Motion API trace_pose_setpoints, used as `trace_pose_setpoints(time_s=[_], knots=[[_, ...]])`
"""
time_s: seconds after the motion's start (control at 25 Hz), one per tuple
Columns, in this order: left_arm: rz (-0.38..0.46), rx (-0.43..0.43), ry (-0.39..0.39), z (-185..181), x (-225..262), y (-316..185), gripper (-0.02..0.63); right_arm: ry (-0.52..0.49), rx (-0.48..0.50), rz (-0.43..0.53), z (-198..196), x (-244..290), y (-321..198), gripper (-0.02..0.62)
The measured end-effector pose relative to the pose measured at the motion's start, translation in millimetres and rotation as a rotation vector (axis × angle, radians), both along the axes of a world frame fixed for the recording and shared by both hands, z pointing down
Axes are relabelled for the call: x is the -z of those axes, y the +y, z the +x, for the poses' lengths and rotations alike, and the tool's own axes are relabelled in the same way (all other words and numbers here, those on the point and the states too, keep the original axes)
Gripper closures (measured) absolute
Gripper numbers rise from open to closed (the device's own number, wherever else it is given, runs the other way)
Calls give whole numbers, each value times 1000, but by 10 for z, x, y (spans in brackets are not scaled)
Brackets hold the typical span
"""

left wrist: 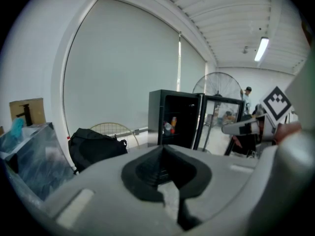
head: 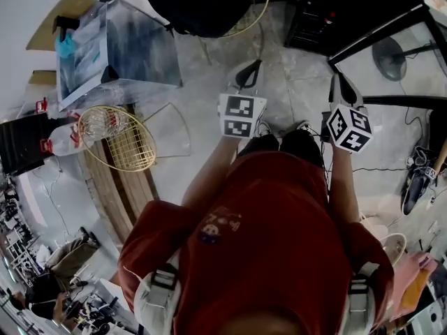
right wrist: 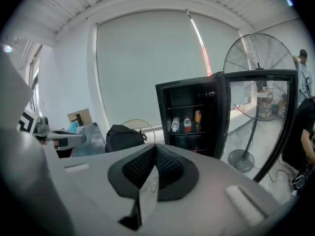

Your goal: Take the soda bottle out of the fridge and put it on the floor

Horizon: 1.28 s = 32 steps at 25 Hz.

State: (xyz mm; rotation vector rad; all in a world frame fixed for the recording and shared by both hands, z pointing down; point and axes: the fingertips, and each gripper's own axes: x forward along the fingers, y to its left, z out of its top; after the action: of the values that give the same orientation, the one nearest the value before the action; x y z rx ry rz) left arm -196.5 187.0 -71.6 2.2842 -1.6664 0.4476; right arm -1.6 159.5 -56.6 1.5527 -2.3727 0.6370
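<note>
Arms forward, left tongs (head: 248,74) and right tongs (head: 342,87) side by side, jaws together, empty.

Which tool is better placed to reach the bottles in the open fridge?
Right, probably: the right tool stands on the fridge side, its view facing the bottles; the left tool stands farther.

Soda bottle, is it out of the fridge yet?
Not yet. Done: the fridge door stands open. In hand: nothing; the left gripper and right gripper are both shut and empty, away from the fridge. Left: lift out the soda bottle and set it on the floor.
</note>
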Motion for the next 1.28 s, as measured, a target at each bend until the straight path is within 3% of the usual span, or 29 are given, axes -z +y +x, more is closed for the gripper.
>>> trace_pose_setpoints(time_s=[0.6, 1.28], knots=[[-3, -114, -10, 641, -41, -417, 606, -8, -126, -23, 656, -159, -146, 595], [-21, -181, -77, 2117, -30, -1535, 606, -48, -130, -50, 1965, -286, -1177, 595]])
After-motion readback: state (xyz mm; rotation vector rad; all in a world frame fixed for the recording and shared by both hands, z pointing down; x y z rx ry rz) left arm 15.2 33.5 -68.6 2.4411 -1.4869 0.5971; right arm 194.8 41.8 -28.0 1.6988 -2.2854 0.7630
